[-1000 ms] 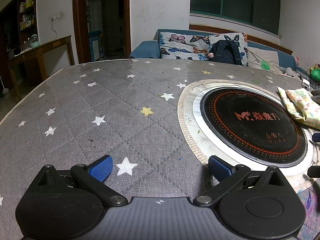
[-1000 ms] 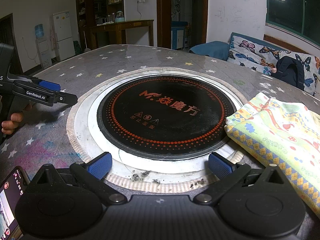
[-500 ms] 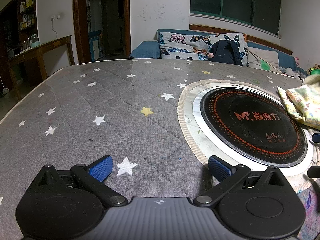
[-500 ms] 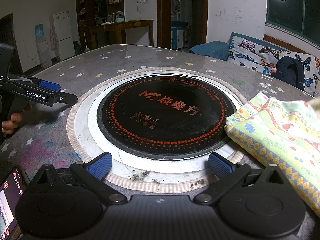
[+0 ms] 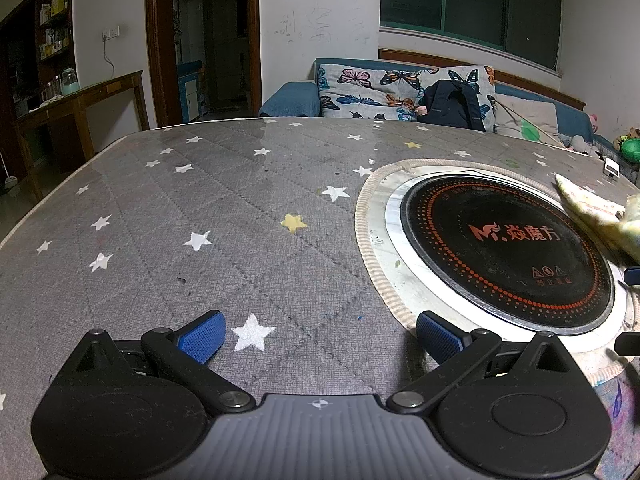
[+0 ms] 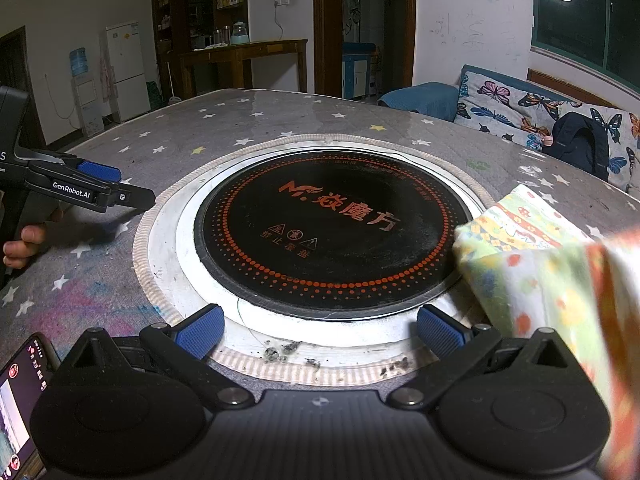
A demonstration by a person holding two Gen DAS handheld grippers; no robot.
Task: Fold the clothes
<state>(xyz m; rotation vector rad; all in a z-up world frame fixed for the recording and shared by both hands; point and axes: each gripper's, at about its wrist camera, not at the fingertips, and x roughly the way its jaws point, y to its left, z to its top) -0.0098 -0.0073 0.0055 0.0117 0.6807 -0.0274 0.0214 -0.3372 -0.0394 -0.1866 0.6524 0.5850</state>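
Note:
A folded patterned yellow-green cloth lies on the table to the right of the black induction hob. A second, blurred patterned cloth now covers it at the right edge. The cloth also shows at the right edge of the left wrist view. My right gripper is open and empty over the hob's near rim. My left gripper is open and empty over the grey star-patterned table cover, left of the hob; it also shows from the side in the right wrist view.
A phone lies at the near left corner of the table. Crumbs sit on the hob's trim. A sofa with butterfly cushions and a dark backpack stands behind the table. A wooden side table is at the far left.
A second patterned cloth has come in from the right and now lies, blurred, over the folded one. Neither gripper has moved.

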